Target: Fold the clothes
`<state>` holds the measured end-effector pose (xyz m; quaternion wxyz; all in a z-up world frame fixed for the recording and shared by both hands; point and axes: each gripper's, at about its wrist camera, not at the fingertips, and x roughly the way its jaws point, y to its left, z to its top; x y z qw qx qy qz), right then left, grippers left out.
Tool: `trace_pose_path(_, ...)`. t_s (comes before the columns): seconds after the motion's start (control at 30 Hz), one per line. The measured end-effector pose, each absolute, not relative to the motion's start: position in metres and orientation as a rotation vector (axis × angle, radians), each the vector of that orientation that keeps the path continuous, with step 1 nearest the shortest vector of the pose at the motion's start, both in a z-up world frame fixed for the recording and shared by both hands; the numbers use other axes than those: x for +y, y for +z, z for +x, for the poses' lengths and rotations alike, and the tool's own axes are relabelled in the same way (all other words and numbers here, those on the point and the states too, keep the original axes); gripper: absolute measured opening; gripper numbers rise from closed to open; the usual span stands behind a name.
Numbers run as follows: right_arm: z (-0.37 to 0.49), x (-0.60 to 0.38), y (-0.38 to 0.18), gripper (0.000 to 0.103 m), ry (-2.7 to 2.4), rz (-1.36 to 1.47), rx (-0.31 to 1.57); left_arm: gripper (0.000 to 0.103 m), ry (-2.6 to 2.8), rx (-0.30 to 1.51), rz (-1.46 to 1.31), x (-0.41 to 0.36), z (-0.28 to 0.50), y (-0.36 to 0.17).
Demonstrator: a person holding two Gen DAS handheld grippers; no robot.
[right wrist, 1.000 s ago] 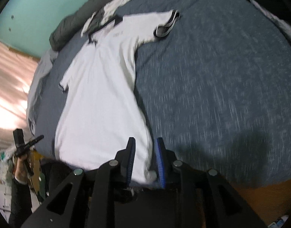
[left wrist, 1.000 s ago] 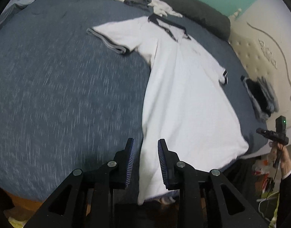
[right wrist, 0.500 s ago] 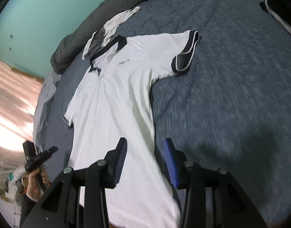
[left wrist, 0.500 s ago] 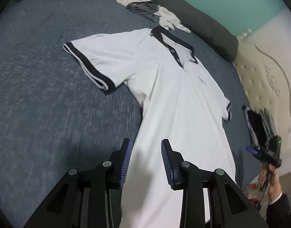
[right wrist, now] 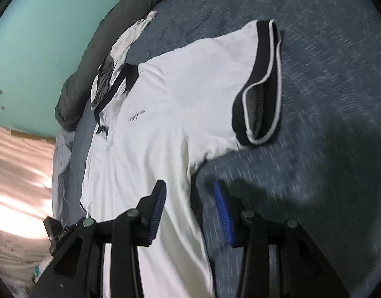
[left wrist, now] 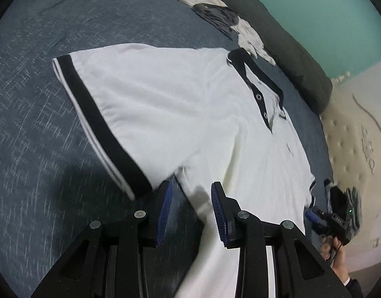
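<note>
Two tongs are held low over a white polo shirt that is spread face up on the blue bed, one at each side seam just below an armpit. The left tongs are seen with their jaws apart and nothing pinched; the shirt's side edge runs between the blue pads, with bedding under one pad and white cloth under the other. The right tongs are likewise parted and empty, straddling the opposite side edge.

The shirt's long axis runs away from both tongs, from the hem behind them to the dark collar ahead, so the garment points toward the grey bolster at the far edge of the bed. Its sleeves are laid out crosswise: the left-hand sleeve with its black cuff lies just ahead and outward of the left tongs, the other cuff ahead and outward of the right tongs. Neither side is clearly nearer; each sleeve is best reached by the tongs on its own side. A second crumpled garment is seen beyond the collar, well apart.
</note>
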<state>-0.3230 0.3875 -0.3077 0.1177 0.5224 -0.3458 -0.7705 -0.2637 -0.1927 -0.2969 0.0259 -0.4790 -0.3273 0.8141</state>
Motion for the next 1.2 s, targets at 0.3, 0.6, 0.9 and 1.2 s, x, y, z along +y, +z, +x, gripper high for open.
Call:
trace_pose_path(0.3,-0.337,0.393,-0.324,0.037,-2.300,1.492,-1.063,0.034,2.514,-1.070,-1.448,-0.189,-0.280,-0.315)
trace_pose_path(0.6,-0.338,0.403,-0.317,0.002,-2.397,1.437,-1.027,0.007,2.563,-1.019,-1.442,-0.200,-0.289,-0.308)
trace_pose_path(0.9,-0.342,0.424,-0.302,0.001,-2.492,1.354,-1.089,0.006,2.660,-0.983,-1.418,-0.222,-0.304,-0.291)
trace_pose_path(1.2,-0.351,0.435,-0.298,0.001,-2.545,1.348,-1.097,0.006,2.694,-0.925,-1.450,-0.231,-0.316,-0.296)
